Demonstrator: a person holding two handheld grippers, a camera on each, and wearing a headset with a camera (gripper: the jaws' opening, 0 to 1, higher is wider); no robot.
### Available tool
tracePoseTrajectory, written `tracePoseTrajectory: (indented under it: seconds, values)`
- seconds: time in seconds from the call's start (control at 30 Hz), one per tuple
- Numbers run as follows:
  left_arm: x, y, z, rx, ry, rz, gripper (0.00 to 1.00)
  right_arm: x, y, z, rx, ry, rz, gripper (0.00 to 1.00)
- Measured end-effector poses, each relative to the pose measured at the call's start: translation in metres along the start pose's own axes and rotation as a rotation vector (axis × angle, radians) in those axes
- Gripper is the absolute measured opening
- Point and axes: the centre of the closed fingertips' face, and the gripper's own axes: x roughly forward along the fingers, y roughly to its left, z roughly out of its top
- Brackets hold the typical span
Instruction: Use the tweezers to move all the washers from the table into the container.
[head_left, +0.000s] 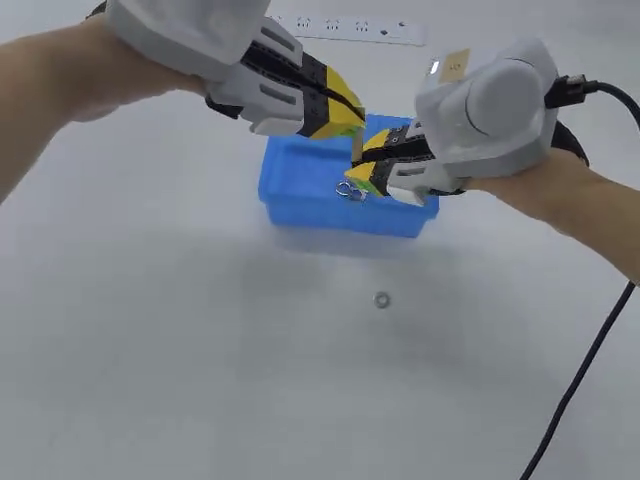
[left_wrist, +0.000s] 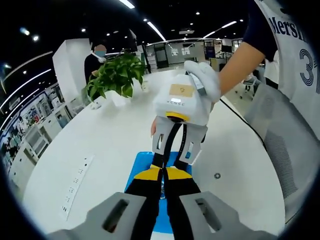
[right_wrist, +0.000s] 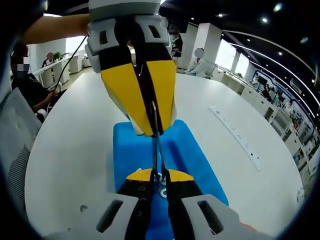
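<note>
One washer (head_left: 381, 299) lies out on the white table (head_left: 180, 360), near of the blue container (head_left: 330, 215), while a small cluster of washers (head_left: 350, 190) sits inside it. I hold the tweezers (right_wrist: 158, 145) over the container with both tools: my left gripper (head_left: 345, 118) is clamped on their joined end, and my right gripper (head_left: 368, 165) is pinched around their legs. Whether the tips carry a washer I cannot tell. This looks like the drop-off. Next, I judge, the pinch must ease, then the tips must come near to the stray washer and close on its thin rim.
</note>
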Motion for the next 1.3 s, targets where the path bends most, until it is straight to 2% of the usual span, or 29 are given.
tracePoseTrajectory:
  seconds: [0.2, 0.27, 0.43, 0.53, 0.7, 0.77, 1.03, 1.3]
  values:
    - [0.004, 0.003, -0.008, -0.044, -0.005, 0.002, 0.05, 0.005, -0.001, -0.007, 0.029, 0.014, 0.005, 0.11]
    - [0.004, 0.003, -0.007, -0.053, -0.019, 0.004, 0.06, 0.004, -0.001, -0.006, 0.035, 0.007, 0.001, 0.11]
    - [0.005, -0.001, -0.007, -0.048, -0.020, -0.002, 0.06, 0.003, -0.004, -0.009, 0.014, 0.024, -0.018, 0.13]
    - [0.004, -0.003, -0.004, -0.046, -0.026, -0.003, 0.06, -0.001, -0.001, -0.006, 0.032, 0.008, -0.014, 0.13]
    - [-0.004, -0.010, 0.007, -0.019, -0.033, -0.007, 0.05, -0.010, 0.002, 0.001, 0.027, -0.016, -0.022, 0.13]
    - [-0.009, -0.013, 0.013, -0.006, -0.040, -0.009, 0.05, -0.013, -0.001, 0.004, 0.016, -0.027, -0.026, 0.13]
    - [-0.025, -0.029, 0.037, 0.036, -0.053, -0.010, 0.05, -0.038, 0.014, 0.022, -0.028, -0.057, -0.047, 0.13]
    - [-0.030, -0.058, 0.054, 0.065, -0.056, -0.034, 0.05, -0.061, 0.039, 0.027, -0.040, -0.075, -0.054, 0.13]
